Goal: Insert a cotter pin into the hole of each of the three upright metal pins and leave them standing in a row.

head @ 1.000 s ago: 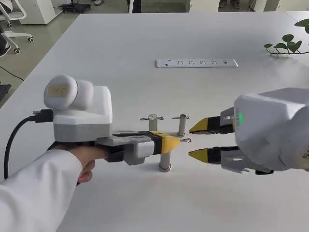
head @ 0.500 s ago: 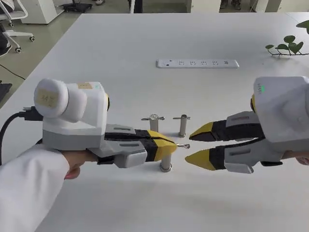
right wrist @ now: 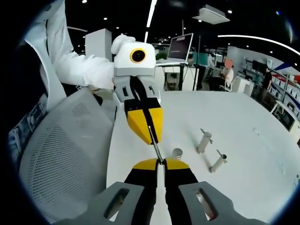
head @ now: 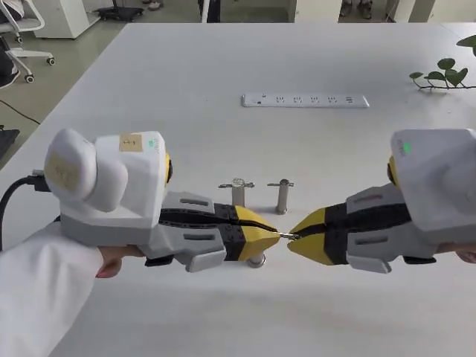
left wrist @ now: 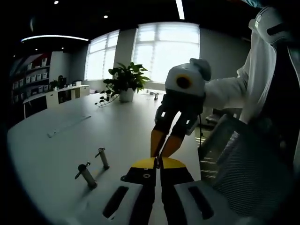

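Note:
Over the white table [head: 186, 97] my left gripper [head: 277, 234] and right gripper [head: 292, 239] meet tip to tip. Both are shut on one thin cotter pin [head: 285, 236], which spans the small gap between them. The right gripper view shows this cotter pin [right wrist: 154, 143] running from the left gripper's yellow jaws down into my right gripper [right wrist: 162, 162]. Two upright metal pins [head: 238, 193] [head: 283, 196] stand behind, each with a cotter pin through its top. A third metal pin [head: 256, 259] stands just below the left gripper's jaws, mostly hidden; its top [right wrist: 176, 153] looks bare.
A white power strip [head: 305, 100] lies further back on the table. Plant leaves [head: 445, 71] reach in at the far right edge. A grey mesh chair back [right wrist: 61, 154] stands close behind the near table edge.
The right gripper's jaws were open; they have moved left and shut on the free end of the cotter pin. The left gripper still holds the pin and has sunk slightly.

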